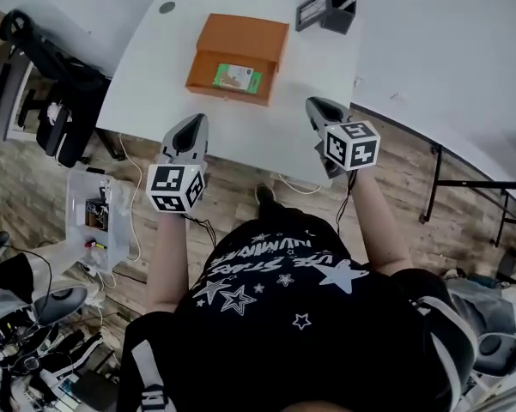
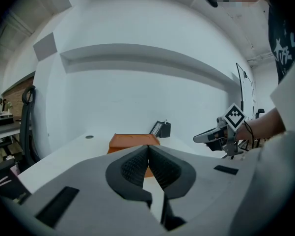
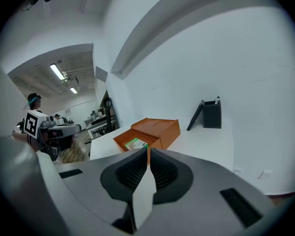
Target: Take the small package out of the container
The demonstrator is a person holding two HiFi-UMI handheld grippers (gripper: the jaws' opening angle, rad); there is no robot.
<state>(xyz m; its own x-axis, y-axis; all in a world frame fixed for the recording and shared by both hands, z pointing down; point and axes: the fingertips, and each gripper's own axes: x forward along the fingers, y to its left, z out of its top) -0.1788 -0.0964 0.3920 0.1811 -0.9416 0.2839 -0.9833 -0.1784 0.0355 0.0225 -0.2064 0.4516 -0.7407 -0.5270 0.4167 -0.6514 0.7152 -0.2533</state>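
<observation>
An open orange box (image 1: 237,57) lies on the white table (image 1: 154,75), its lid folded back toward the far side. A small green and white package (image 1: 237,78) lies inside it. The same box (image 3: 148,135) and package (image 3: 136,143) appear in the right gripper view, and the box (image 2: 132,142) shows beyond the jaws in the left gripper view. My left gripper (image 1: 188,134) hovers at the table's near edge, left of the box, shut and empty. Near the table's edge on the right, my right gripper (image 1: 320,110) is shut and empty too.
A black holder (image 1: 327,11) with a leaning flap stands at the table's far side, also visible as a black holder (image 3: 211,115) in the right gripper view. A small round grommet (image 1: 167,8) sits at the far left. Office chairs, cables and a clear bin (image 1: 94,217) crowd the floor at left.
</observation>
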